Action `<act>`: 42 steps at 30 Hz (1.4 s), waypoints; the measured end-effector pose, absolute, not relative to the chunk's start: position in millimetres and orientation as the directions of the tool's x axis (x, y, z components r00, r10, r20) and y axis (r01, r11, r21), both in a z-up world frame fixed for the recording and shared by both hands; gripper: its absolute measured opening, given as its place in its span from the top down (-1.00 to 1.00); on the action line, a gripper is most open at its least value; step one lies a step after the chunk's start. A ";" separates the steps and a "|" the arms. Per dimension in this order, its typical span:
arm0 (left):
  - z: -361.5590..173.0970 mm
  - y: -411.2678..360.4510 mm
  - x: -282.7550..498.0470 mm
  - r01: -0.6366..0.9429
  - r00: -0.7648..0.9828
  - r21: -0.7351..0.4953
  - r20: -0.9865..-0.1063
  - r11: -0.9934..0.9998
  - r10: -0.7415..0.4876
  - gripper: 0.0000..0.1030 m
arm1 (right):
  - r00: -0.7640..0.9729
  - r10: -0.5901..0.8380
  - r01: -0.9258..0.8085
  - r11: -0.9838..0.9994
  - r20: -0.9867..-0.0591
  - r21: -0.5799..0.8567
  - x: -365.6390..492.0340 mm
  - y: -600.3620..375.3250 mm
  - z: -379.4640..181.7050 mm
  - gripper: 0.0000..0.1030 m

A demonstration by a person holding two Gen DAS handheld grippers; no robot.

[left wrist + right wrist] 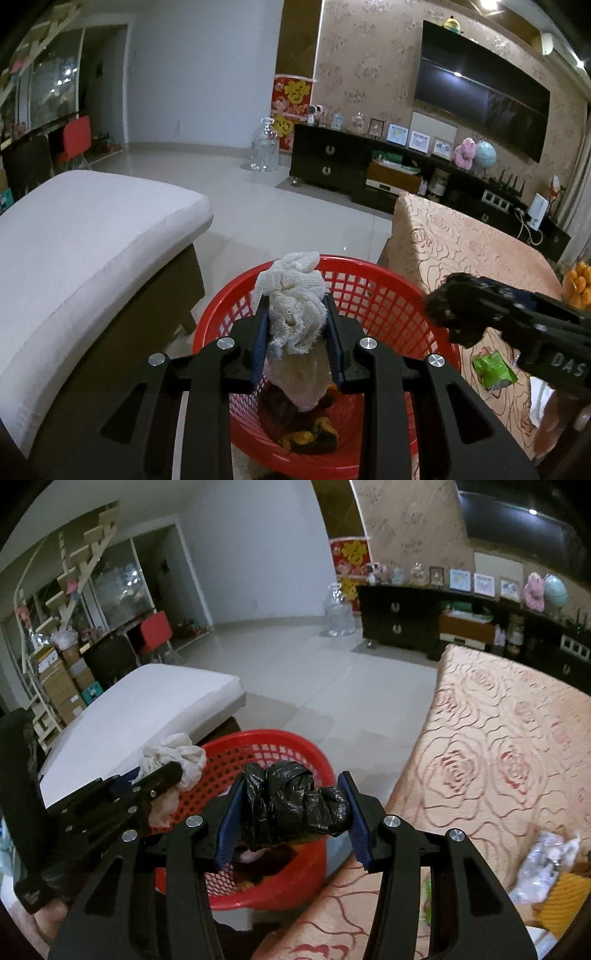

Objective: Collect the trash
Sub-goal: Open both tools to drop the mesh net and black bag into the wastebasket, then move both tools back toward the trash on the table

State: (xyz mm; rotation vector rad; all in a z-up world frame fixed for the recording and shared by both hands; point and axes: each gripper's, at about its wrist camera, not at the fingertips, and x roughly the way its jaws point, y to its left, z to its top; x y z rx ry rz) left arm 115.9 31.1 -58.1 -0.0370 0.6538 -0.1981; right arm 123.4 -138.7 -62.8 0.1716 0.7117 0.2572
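Two pieces of trash held above the red basket (388,295) on the floor beside the table (498,738) with the rose-patterned cloth. Left gripper (297,321) clamped tight on a wad of white netting (295,306), right over the basket's middle. Right gripper (291,808) clamped on a crumpled black bag (295,805), nearer the basket's table-side rim. Risk for the netting: mesh snagging on a pad and clinging after release, or draping over the basket's rim instead of dropping in. Risk for the black bag: a release so near the rim could send it onto the floor. More trash left on the table beyond the basket: a green wrapper (493,369), clear plastic (546,867).
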 end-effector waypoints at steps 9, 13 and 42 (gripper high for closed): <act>-60.5 34.2 120.7 0.152 0.765 -0.124 -0.613 0.981 -0.196 -0.17 | 0.706 0.331 -0.188 0.940 -0.626 0.285 128.6 -131.3 -68.0 -0.27; -60.6 40.8 121.9 0.136 0.763 -0.157 -0.613 0.978 -0.204 -0.32 | 0.714 0.327 -0.172 0.939 -0.619 0.298 124.3 -139.9 -64.6 -0.31; -48.2 12.3 101.8 0.201 0.799 -0.165 -0.542 0.966 -0.259 -0.54 | 0.815 -0.087 0.152 0.986 -0.573 0.066 -22.7 -259.2 -59.9 -0.69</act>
